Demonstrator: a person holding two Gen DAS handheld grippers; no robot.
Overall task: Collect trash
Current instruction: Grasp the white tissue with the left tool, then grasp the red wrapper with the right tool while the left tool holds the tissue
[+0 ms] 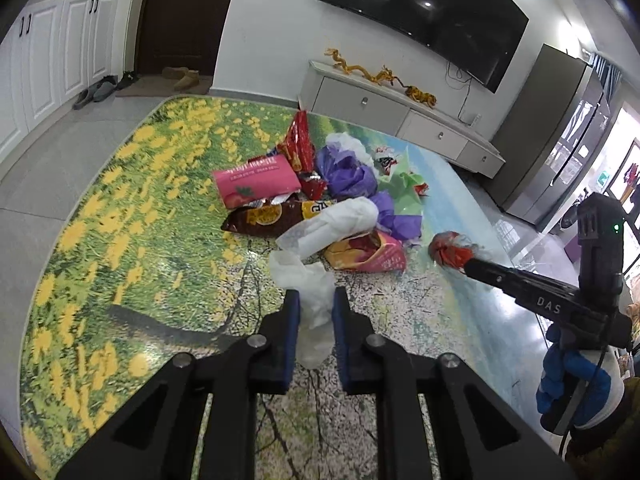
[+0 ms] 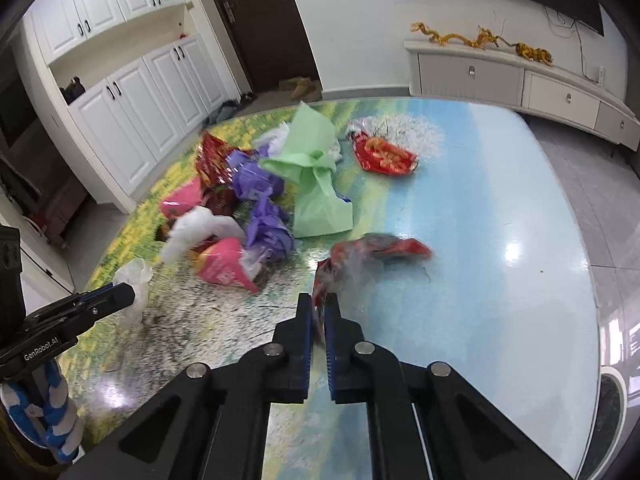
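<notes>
Where trash pile (image 1: pixel 320 200) lies, flowered mat (image 1: pixel 120 208); tiled floor (image 1: pixel 36 184).

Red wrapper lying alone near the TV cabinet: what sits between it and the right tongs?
The red wrapper and right tongs are separated only by bare mat, plus the red-and-clear wrapper the tongs grip; right wrist view.

Left tool (image 1: pixel 314 312) is clamping a white wad; right tool (image 2: pixel 318 316) is pinching a red wrapper, both angled down.

White cabinets (image 2: pixel 132 92), dark door (image 1: pixel 180 16), wall television (image 1: pixel 432 12) (apparently off)
</notes>
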